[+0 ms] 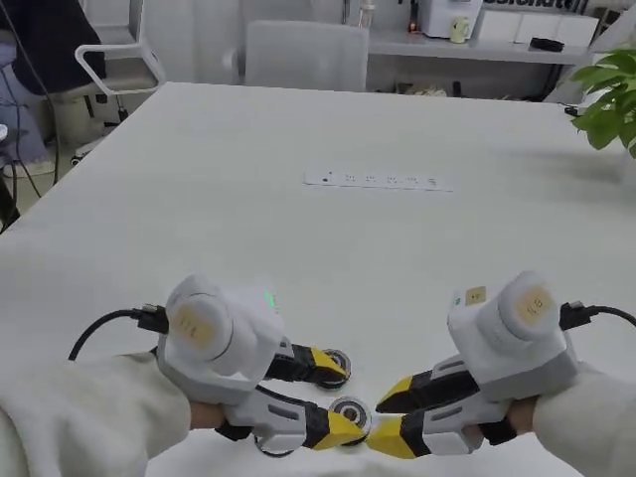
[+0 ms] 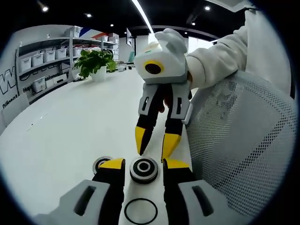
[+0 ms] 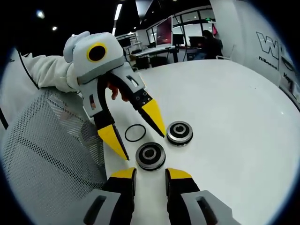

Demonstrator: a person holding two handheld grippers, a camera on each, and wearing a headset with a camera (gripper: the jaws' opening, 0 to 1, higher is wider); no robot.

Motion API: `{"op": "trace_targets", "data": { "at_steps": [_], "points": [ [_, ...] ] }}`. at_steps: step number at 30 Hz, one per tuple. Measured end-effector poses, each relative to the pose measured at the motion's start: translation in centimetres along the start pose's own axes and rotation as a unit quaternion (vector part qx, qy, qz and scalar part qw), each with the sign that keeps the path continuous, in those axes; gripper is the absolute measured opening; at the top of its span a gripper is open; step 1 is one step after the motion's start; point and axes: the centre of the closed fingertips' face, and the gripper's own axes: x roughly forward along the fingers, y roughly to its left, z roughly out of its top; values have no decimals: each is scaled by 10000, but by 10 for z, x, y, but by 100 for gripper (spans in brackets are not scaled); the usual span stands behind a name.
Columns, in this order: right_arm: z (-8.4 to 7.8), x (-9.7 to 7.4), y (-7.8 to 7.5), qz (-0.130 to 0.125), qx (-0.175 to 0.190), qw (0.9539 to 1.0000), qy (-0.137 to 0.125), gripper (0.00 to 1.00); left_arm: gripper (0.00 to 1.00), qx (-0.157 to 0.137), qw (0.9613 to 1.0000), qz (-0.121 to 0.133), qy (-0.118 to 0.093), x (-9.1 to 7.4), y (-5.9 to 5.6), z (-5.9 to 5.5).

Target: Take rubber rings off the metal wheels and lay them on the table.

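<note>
Pale sleeves (image 1: 79, 417) filled the bottom corners of the head view, each hand holding its tool low over the white desk (image 1: 298, 238). The left hand-held gripper (image 1: 352, 399) and the right hand-held gripper (image 1: 378, 422) pointed at each other, their yellow tips close together near the desk's front edge.

One metal wheel (image 2: 144, 169) lay flat, hub up, between the left hand-held gripper's tips. In the left gripper view a thin gap showed on either side of it, so those jaws stood apart around the wheel and were not clamped on it. The right hand-held gripper's jaws were also spread and held nothing; in its own view that same wheel sat just ahead of its tips.

A second wheel (image 3: 179, 132) lay flat just outside the left hand-held gripper's far jaw, near the first but not touching it. Both wheels showed a dark band at the rim — whether that was rubber, I could not tell.

A loose black rubber ring (image 3: 135, 132) lay flat on the desk between the left hand-held gripper's jaws, farther back toward its body and clear of both wheels.

Farther up the desk sat a flush socket strip (image 1: 378, 181); a green plant (image 1: 608, 99) stood at the right edge, and a mesh chair (image 2: 234, 140) showed behind the right sleeve.
</note>
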Motion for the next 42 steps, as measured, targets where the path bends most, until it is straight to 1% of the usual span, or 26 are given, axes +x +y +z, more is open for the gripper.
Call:
{"op": "trace_targets", "data": {
  "at_steps": [3,6,8,12,14,15,16,18,20,21,22,27,29,36,42],
  "points": [
    [1,1,-1,-52,-55,10000,-26,24,22,57,9999,63,121,1,3,-5],
    [1,3,-2,-86,-104,9999,-29,25,20,35,9999,103,130,1,5,-7],
    [0,4,-2,-93,-84,9999,-33,26,18,-22,9998,95,144,2,4,-8],
    [1,5,-3,-106,-115,9999,-64,25,13,14,9998,36,170,5,0,-9],
    [1,6,-2,-109,-132,9998,-68,25,12,63,9996,34,255,8,-1,-13],
    [1,7,-3,-121,-164,9998,-64,25,12,5,9999,1,141,8,-3,-9],
    [1,7,-3,-127,-176,9997,-60,25,11,31,9998,9,202,6,-2,-11],
    [1,8,-3,-167,-160,9997,-73,25,11,65,9998,4,205,6,-1,-11],
    [1,10,-3,-150,-212,9996,-79,24,8,84,9998,12,199,6,-1,-11],
    [1,10,-2,-153,-218,9996,-83,24,8,177,9997,-2,185,5,-1,-10],
    [2,10,-2,-163,-237,9995,-97,23,8,117,9997,12,192,5,-1,-10],
    [4,10,-4,-199,-317,9992,-150,22,8,113,9998,42,176,4,2,-10],
    [4,10,-3,-173,-335,9992,-153,21,8,90,9998,39,160,5,3,-11],
    [3,10,-5,-222,-545,9982,-140,20,8,67,9999,36,110,6,5,-10],
    [3,8,-7,-249,-720,9970,-97,17,8,46,9999,66,84,7,7,-10]
  ]
}}
